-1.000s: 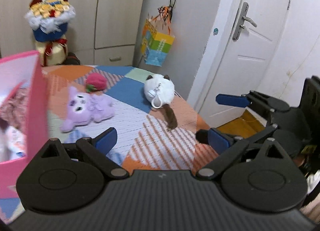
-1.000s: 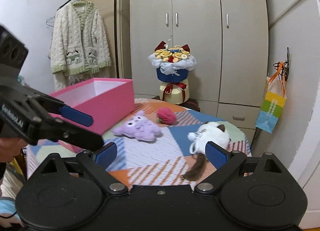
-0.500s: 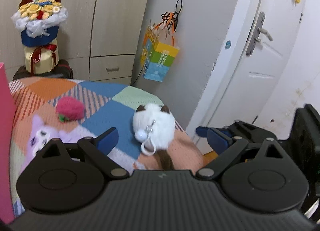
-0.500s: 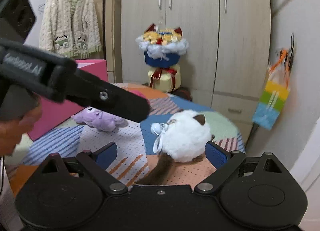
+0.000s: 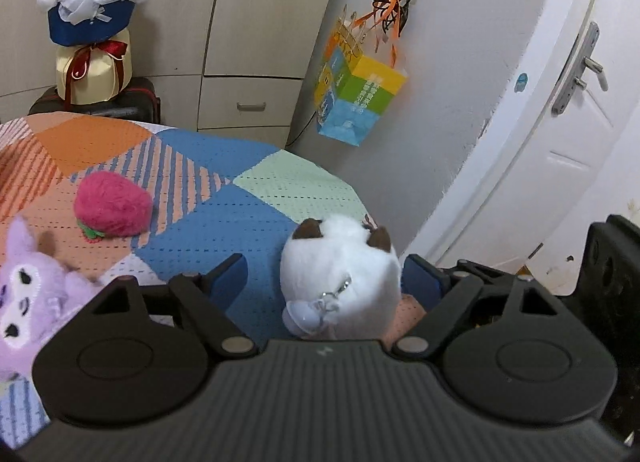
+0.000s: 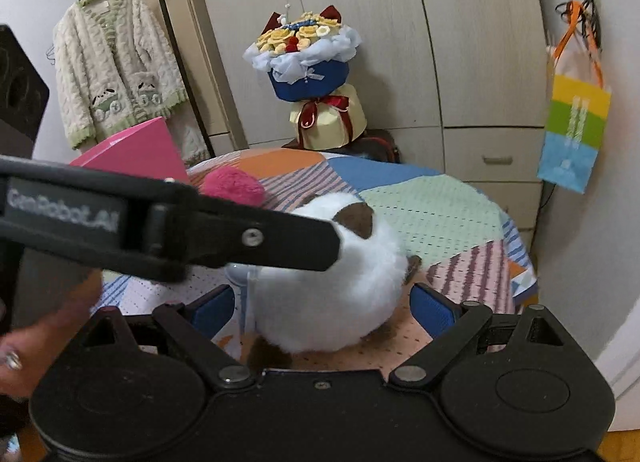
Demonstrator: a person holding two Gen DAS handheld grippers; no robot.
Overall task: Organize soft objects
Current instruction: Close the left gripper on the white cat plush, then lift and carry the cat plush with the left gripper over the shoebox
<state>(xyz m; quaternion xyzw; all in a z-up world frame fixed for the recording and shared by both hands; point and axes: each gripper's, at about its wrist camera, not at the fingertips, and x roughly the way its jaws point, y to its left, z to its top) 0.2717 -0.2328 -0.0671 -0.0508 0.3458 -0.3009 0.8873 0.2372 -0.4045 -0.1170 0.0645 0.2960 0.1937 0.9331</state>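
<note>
Plush cat (image 5: 340, 282), round and white with brown ears, is lying near the edge of a table covered in a patchwork cloth (image 5: 248, 181) of orange, blue, green and striped patches. Both grippers are reaching around it at once. The left gripper (image 5: 324, 280) is closing, its blue pads on either side of the toy; the right-hand pad looks to be at the fur, the left-hand pad is apart from it. The right gripper (image 6: 322, 308) is sitting wide apart and narrowing slightly, with the same cat (image 6: 328, 274) between its blue pads, neither pad clearly pressing in. In the right wrist view, the left gripper's black arm is crossing in front of the cat's head, and a hand (image 6: 48, 326) is showing at the lower left. Farther back on the cloth, a pink strawberry plush (image 5: 112, 207) is lying beside a purple plush animal (image 5: 28, 290). A pink box (image 6: 136, 153) is standing at the table's far left. Behind the table, a flower bouquet (image 6: 306, 61) is standing before a beige wardrobe (image 6: 400, 41), and a colourful gift bag (image 5: 358, 95) is hanging on the wall.
</note>
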